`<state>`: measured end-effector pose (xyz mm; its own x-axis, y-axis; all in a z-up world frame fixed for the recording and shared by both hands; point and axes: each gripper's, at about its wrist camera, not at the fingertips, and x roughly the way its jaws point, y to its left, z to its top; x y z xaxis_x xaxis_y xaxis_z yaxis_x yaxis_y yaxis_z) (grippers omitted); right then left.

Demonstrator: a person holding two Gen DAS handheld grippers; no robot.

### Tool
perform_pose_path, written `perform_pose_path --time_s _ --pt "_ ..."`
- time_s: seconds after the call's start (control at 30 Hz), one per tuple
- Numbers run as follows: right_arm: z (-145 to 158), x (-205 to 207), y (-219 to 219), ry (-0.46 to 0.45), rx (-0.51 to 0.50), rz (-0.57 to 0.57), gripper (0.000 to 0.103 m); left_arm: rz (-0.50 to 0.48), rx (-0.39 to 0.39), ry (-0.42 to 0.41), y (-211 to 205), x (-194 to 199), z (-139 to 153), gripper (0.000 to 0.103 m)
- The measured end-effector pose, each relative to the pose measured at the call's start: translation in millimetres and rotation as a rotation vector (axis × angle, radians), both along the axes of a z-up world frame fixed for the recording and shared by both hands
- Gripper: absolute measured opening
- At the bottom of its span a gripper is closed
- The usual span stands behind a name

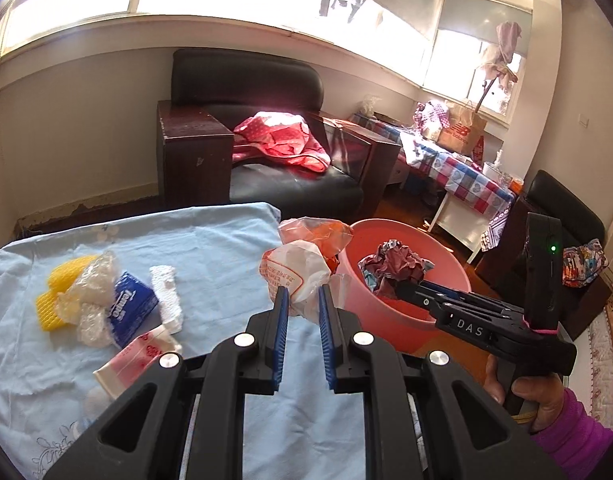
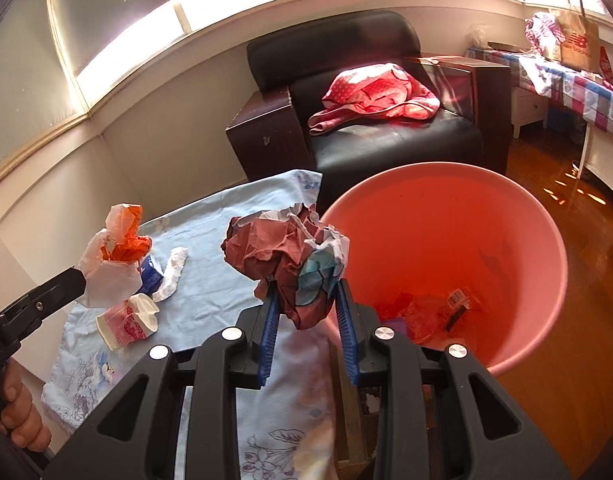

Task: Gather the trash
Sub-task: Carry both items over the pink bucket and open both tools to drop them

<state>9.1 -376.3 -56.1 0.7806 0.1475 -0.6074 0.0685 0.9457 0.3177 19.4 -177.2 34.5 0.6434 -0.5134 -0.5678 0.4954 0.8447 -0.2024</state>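
Both loaded for one dump: left gripper (image 1: 302,300) pinched white-orange plastic bag (image 1: 296,270), right gripper (image 2: 304,300) clamped crumpled maroon paper (image 2: 282,256), beside pink bin (image 2: 546,240).

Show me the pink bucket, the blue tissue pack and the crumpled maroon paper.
Bucket (image 2: 546,240): right wrist view, inner wall.
Tissue pack (image 1: 128,312): left wrist view, printed face.
Maroon paper (image 2: 274,252): right wrist view, crumpled middle.

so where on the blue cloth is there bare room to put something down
Bare: the blue cloth along its far edge toward the armchair, and the strip between the white foam piece and the pink bin. Crowded: the left side, around the yellow net and blue tissue pack.
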Motion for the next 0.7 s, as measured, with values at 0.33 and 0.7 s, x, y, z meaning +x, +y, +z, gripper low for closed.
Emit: perform_pose_path --time_s 0.33,0.7 --pt "-16 -15 -67 0.026 0.024 -0.160 0.029 -0.122 0.024 0.058 -96 24 -22 0.014" --pt "-29 -15 -83 0.060 0.015 -0.191 0.029 -0.135 0.061 0.110 -129 36 -50 0.020"
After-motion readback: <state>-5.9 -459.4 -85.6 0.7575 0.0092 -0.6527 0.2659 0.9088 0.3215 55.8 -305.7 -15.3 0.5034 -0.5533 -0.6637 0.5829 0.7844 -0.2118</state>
